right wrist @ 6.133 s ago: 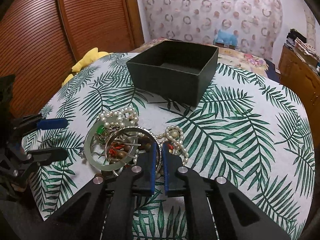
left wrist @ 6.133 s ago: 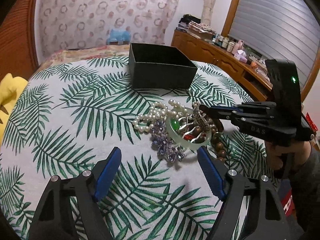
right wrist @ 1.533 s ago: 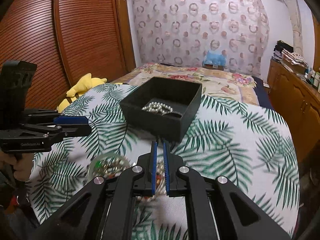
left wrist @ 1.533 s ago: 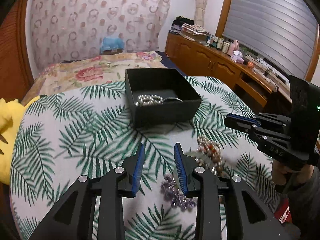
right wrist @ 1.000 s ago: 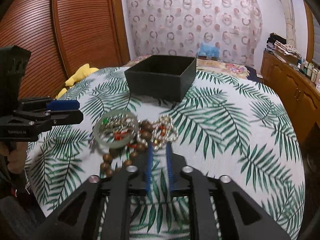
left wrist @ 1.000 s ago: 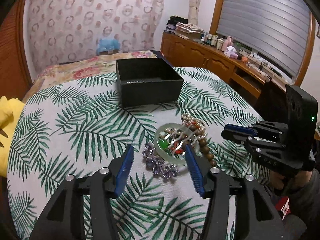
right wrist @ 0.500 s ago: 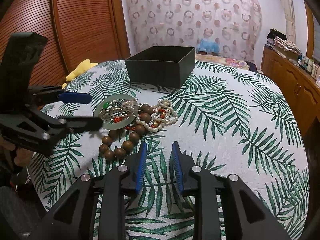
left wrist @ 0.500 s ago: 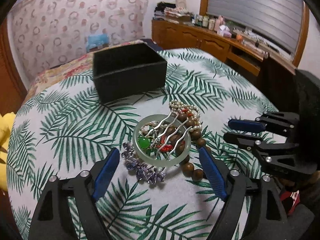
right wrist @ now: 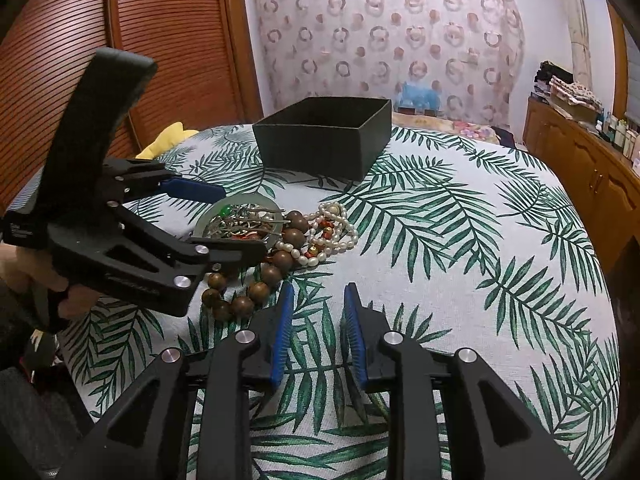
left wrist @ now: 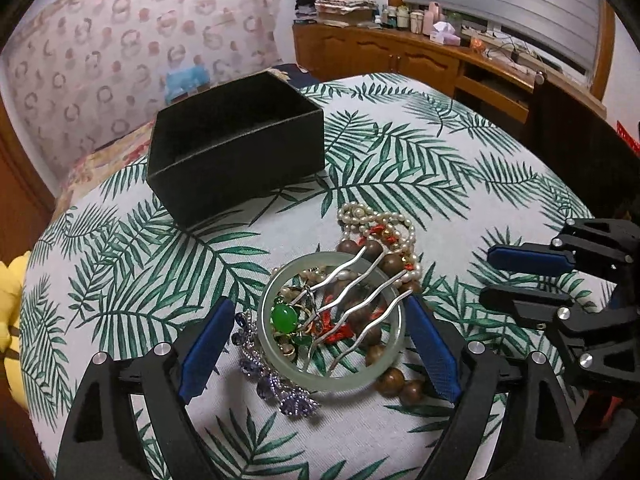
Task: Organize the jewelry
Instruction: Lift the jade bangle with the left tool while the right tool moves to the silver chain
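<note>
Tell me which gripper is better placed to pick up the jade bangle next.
Left. The left gripper has its jaws wide open on either side of the jade bangle, while the right gripper hangs over bare tablecloth beside the pile, jaws only narrowly apart.

Matt black cardboard-looking box (left wrist: 236, 148). Woven leaf-print tablecloth (left wrist: 400, 168), slightly rough. Glossy, milky pale-green bangle (left wrist: 296, 372), smooth like jade or glass. Shiny silver metal hair comb (left wrist: 356, 300). Polished brown wooden beads (right wrist: 256, 292), lustrous pearl strands (left wrist: 372, 220). Matt black plastic gripper arms, ribbed blue pads (left wrist: 434, 350).
</note>
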The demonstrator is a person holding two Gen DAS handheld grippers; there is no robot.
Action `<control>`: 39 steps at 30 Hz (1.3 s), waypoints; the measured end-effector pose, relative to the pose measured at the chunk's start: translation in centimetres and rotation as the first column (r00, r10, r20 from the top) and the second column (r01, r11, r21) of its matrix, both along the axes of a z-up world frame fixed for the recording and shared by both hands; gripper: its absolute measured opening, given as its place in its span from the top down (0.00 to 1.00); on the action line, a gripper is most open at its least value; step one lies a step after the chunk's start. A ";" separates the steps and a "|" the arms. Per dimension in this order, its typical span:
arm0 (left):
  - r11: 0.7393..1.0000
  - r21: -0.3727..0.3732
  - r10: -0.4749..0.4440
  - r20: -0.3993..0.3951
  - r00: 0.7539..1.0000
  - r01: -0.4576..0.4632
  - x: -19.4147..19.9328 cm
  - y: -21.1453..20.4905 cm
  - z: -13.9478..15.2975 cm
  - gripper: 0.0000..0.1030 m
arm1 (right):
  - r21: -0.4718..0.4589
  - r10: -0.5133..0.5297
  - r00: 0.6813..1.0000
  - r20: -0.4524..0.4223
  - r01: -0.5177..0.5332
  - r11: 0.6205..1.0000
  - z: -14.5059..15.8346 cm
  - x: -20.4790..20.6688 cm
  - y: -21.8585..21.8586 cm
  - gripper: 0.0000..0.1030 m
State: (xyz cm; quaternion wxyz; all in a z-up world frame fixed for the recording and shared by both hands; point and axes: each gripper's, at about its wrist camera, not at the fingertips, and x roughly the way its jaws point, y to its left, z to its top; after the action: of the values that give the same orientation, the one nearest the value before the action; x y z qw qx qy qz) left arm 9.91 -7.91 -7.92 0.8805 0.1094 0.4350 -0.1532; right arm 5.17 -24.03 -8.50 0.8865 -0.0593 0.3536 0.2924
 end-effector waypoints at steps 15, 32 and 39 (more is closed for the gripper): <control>0.995 -0.095 0.034 0.101 0.994 -0.024 -1.9 1.7 3.1 0.34 | -0.004 -0.002 1.000 -0.007 0.002 1.000 -0.2 0.0 0.0 0.73; 0.979 -0.201 0.083 0.226 0.971 -0.036 -3.8 4.3 8.2 0.34 | -0.012 -0.008 1.000 -0.025 0.007 1.000 -0.4 0.2 0.1 0.73; 0.972 -0.226 0.125 0.259 0.958 -0.066 -4.6 6.3 9.4 0.34 | -0.016 -0.002 1.000 -0.018 0.002 1.000 0.0 0.1 0.6 0.73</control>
State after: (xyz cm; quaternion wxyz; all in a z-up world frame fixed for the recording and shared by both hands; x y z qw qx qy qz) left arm 5.34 -1.65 1.51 0.9448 0.0122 0.2961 -0.1400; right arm 5.30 -23.45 -8.48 0.8831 -0.0634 0.3639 0.2893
